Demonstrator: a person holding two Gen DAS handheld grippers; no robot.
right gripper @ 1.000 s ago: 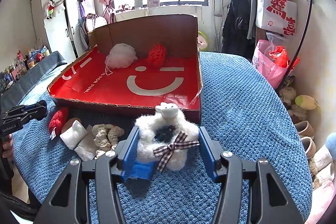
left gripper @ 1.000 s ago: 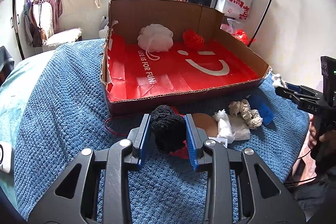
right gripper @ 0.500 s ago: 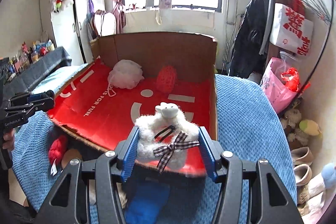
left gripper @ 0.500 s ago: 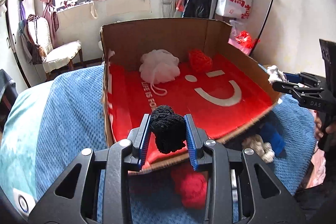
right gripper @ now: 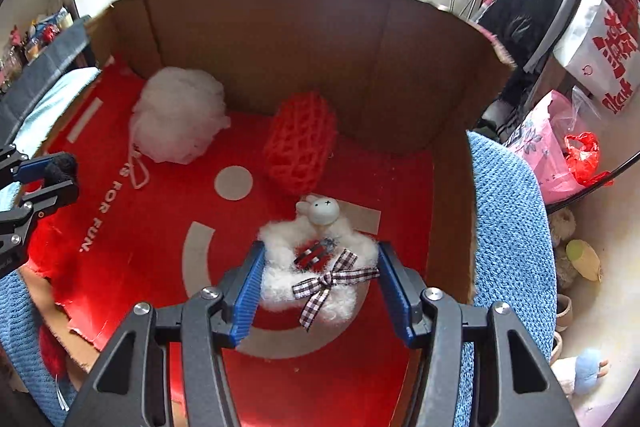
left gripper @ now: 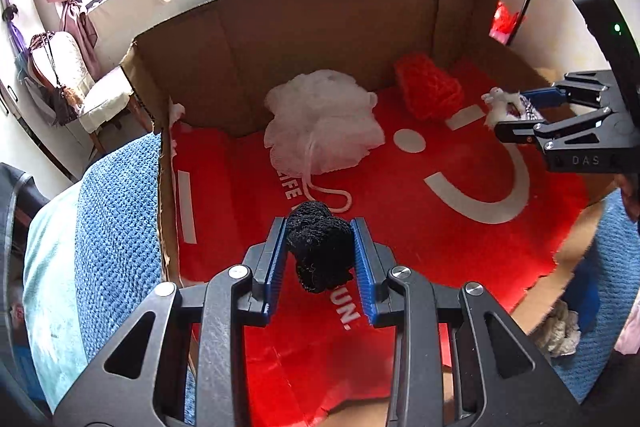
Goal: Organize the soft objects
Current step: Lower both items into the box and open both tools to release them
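- Your left gripper (left gripper: 320, 259) is clenched on a black fuzzy ball (left gripper: 320, 251), both blue pads pressed against its sides, and you hold it above the near-left part of the red liner (left gripper: 460, 227) inside the cardboard box (left gripper: 320, 39).
- That gripper points toward the box's back wall, tilted somewhat downward over the printed lettering.
- Your right gripper (right gripper: 320, 287) is grasping a white plush sheep (right gripper: 316, 267) with a checked bow, the pads pinching its woolly body from both sides.
- You hold the sheep over the right half of the liner, above the white smile mark, with its head toward the back wall.
- In the left wrist view the right gripper (left gripper: 516, 115) reaches in from the right edge, level with the box's rim.
- A white bath pouf (left gripper: 320, 127) and a red mesh sponge (right gripper: 300, 143) lie on the liner near the back wall, just beside each other.
- The box sits on a blue knit blanket (right gripper: 508, 227).
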